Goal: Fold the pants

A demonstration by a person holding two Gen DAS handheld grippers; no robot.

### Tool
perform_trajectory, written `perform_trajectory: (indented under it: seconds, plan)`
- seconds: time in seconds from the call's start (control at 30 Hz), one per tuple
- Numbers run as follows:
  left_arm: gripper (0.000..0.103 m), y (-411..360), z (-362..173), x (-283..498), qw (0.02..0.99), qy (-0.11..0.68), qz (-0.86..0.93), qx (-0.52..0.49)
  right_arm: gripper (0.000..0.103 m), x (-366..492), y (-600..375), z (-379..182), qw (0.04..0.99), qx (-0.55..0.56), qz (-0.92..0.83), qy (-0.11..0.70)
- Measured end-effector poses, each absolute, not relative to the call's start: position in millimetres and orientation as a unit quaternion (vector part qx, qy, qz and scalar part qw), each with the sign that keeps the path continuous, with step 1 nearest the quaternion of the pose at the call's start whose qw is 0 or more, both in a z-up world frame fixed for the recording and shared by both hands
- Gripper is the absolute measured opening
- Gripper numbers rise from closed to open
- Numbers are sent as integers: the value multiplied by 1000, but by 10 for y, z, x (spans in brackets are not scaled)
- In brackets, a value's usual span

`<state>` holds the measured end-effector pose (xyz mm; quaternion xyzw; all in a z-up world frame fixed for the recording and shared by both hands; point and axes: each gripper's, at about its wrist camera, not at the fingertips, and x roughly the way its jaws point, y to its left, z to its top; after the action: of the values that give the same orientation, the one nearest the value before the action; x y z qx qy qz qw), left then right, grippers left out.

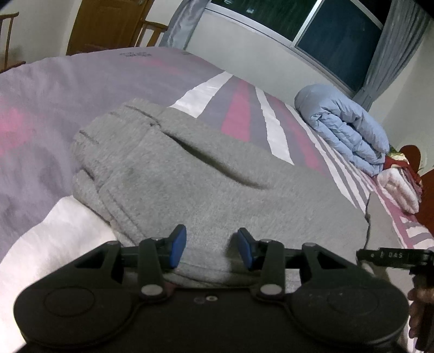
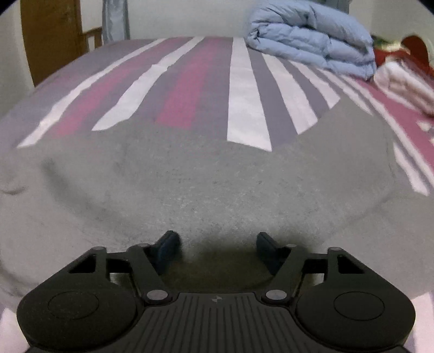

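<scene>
Starting at the left, the left gripper (image 1: 208,251) hangs low over the near hem of the grey sweatpants (image 1: 206,184); its blue pads (image 1: 177,249) sit partly apart with a ridge of grey fleece rising between them, yet whether they actually pinch it I cannot tell; it reads as a hold on the near edge, set to carry that edge over for a fold. The sweatpants lie spread on the striped bedspread (image 1: 238,114), the ribbed elastic waistband (image 1: 108,141) bunched toward the left and a pocket slit open across the middle.

Moving right, the right gripper (image 2: 217,252) points down at another stretch of the same cloth; its jaws stand partly apart and no fabric is clearly caught between the pads, only shadowed fleece beneath them; my guess is it is lining up for the matching edge so both hands can lift together. A fingertip (image 1: 415,296) shows at the far right of the left view.

Now the room: the bedspread runs in pink, white and mauve stripes across a bed; a folded pale-blue duvet (image 2: 312,35) sits at the far right, a folded white blanket (image 2: 404,84) just beside it; a dark window (image 1: 336,40) with grey curtains, a wooden door (image 1: 105,24) and chairs stand behind.
</scene>
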<state>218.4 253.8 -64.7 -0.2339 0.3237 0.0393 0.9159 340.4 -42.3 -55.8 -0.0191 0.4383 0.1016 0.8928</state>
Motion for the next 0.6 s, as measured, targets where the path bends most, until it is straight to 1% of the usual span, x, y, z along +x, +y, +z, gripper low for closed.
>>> perform_trajectory:
  seconds: [0.03, 0.13, 0.23, 0.3, 0.37, 0.43, 0.47, 0.5, 0.6]
  plan:
    - [33, 2549, -651, 2183, 915, 323, 38, -237, 11, 3371, -492, -523, 894, -5, 111, 435]
    - [33, 2576, -661, 2186, 915, 322, 34, -242, 10, 3144, -715, -385, 907, 9, 116, 404]
    - [33, 2556, -663, 2190, 915, 322, 35, -239, 10, 2816, -945, -373, 907, 38, 118, 402]
    - [33, 2545, -659, 2194, 916, 323, 35, -236, 10, 2614, -1016, -412, 908, 42, 115, 400]
    - [33, 2573, -661, 2195, 916, 324, 31, -235, 10, 2504, -1144, -514, 902, 77, 109, 412]
    - [33, 2591, -660, 2200, 915, 325, 28, -236, 30, 2465, -1321, -557, 893, 132, 95, 419]
    - [33, 2601, -662, 2202, 915, 326, 27, -238, 34, 2444, -1379, -531, 891, 147, 95, 418]
    - [33, 2611, -663, 2204, 914, 325, 26, -240, 39, 2420, -1428, -472, 895, 156, 93, 408]
    - [33, 2615, -670, 2206, 914, 324, 27, -241, 39, 2389, -1486, -199, 920, 124, 94, 359]
